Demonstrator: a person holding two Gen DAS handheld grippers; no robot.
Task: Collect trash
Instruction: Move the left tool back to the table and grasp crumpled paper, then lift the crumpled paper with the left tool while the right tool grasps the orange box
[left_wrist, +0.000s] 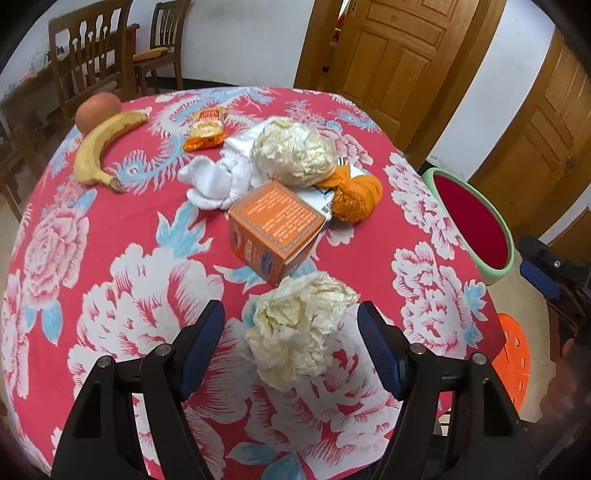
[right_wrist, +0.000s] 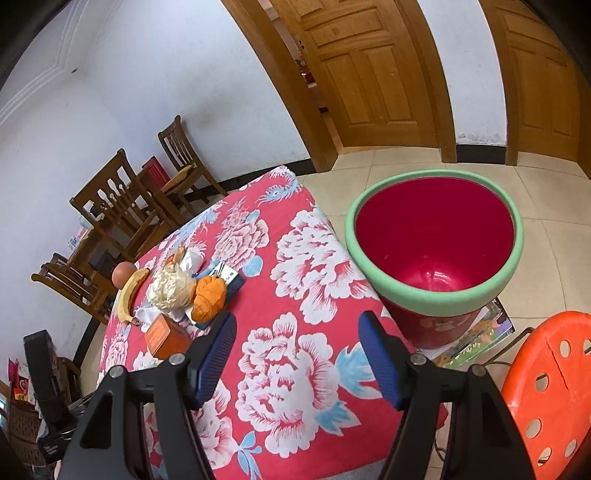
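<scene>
Left wrist view: the left gripper (left_wrist: 291, 343) hangs with jaws spread around a crumpled paper wad (left_wrist: 295, 328) near the counter (left_wrist: 110, 229) edge, pads not pressing it. The wad looks light, soft and crushable; pinch across its middle. The right gripper (right_wrist: 297, 354), jaws spread and empty, faces the bin (right_wrist: 436, 299).

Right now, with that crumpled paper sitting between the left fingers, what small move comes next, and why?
Probably close the left gripper on the nearer crumpled paper ball. It lies on the tablecloth between the open fingers, with gaps either side, so nothing grips it yet. The red bin looks empty.
</scene>
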